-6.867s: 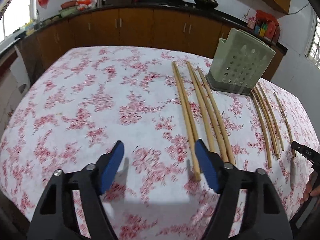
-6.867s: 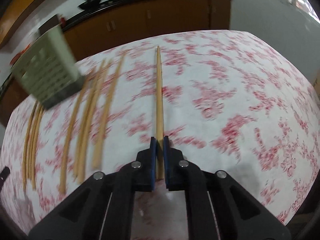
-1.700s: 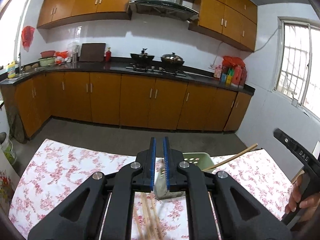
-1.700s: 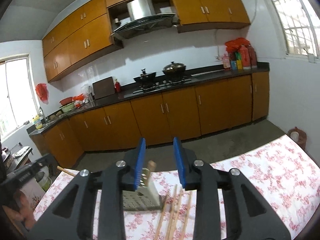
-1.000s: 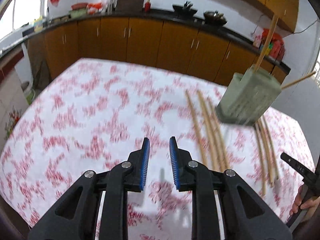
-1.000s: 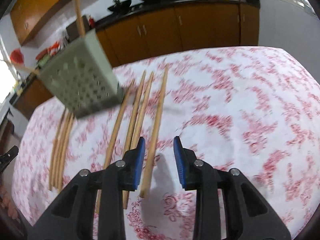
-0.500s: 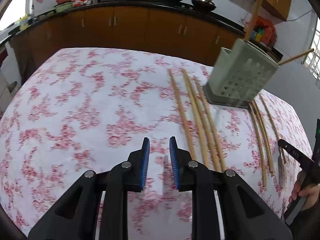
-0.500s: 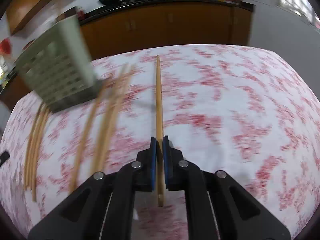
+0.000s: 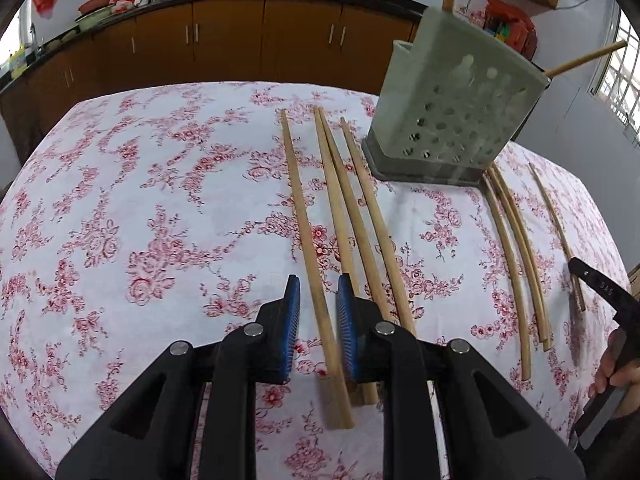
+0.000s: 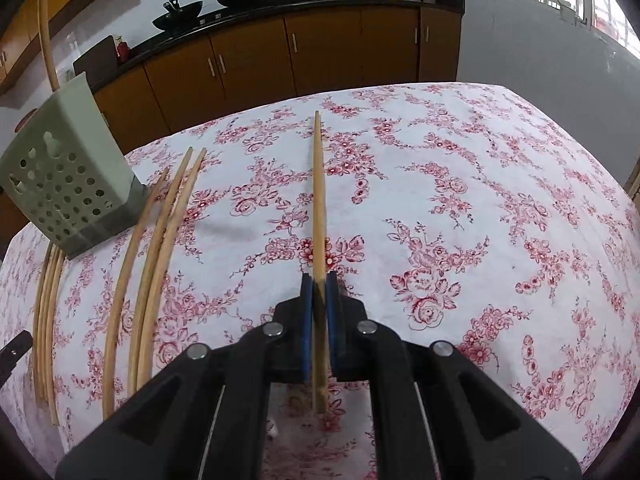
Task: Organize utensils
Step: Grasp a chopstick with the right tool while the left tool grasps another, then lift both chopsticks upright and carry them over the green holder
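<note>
Floral tablecloth (image 9: 120,200), kitchen behind. Right gripper (image 10: 319,312) pinched chopstick (image 10: 318,200) right of green holder (image 10: 68,184). Left gripper (image 9: 318,320) part-spread astride leftmost chopstick (image 9: 306,232), left of holder. Advice: centre stick between pads, close square, lift level.

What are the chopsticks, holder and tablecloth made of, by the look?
Chopsticks: likely bamboo or wood, matte tan with faint lengthwise grain. Holder: looks like molded plastic, pale grey-green, smooth, with rows of round holes and a darker base. Tablecloth: probably woven fabric, white with a red floral print and no gloss; a coated cloth can't be ruled out.
</note>
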Demonstrator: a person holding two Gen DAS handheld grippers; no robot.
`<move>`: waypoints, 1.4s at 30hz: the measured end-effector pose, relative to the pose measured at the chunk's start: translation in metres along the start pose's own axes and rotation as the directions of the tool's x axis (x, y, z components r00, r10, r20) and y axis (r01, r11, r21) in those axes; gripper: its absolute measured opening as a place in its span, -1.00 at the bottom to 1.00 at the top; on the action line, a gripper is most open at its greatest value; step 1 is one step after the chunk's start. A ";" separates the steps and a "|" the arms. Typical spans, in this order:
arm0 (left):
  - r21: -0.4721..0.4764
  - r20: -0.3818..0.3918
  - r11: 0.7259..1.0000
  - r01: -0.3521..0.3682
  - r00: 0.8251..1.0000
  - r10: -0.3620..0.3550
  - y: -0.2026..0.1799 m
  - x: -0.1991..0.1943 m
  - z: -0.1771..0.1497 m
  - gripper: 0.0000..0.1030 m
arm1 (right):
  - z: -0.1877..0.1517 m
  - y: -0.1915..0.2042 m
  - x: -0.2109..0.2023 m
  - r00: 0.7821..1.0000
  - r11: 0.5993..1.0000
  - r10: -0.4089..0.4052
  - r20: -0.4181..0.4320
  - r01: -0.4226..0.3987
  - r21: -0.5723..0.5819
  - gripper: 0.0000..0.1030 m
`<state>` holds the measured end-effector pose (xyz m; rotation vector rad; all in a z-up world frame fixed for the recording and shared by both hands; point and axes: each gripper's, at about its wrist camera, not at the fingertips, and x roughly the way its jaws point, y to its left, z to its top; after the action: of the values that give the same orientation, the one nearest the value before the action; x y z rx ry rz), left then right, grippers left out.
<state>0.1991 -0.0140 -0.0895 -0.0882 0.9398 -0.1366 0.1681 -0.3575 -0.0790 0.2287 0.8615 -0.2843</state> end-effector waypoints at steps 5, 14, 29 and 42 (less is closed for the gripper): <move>0.009 0.007 0.999 -0.046 0.999 0.046 0.000 0.005 0.001 -0.83 | -0.001 0.004 -0.001 1.000 1.000 0.008 0.001 -0.008 -0.022 -0.84; -0.064 0.017 0.989 -0.131 0.991 0.132 0.055 0.003 0.010 -0.85 | -0.010 0.024 -0.005 0.997 0.992 0.075 -0.012 -0.076 -0.099 -0.84; -0.018 0.055 0.993 -0.120 0.991 0.121 0.056 -0.002 0.005 -0.83 | -0.011 0.026 -0.004 0.998 0.992 0.065 -0.008 -0.066 -0.105 -0.84; 0.006 0.052 0.992 -0.123 0.991 0.123 0.054 -0.003 0.003 -0.80 | -0.012 0.026 -0.005 0.998 0.992 0.065 -0.009 -0.065 -0.109 -0.82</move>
<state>0.2037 0.0403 -0.0928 -0.0248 0.8904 -0.0247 0.1654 -0.3283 -0.0804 0.1550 0.8701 -0.1751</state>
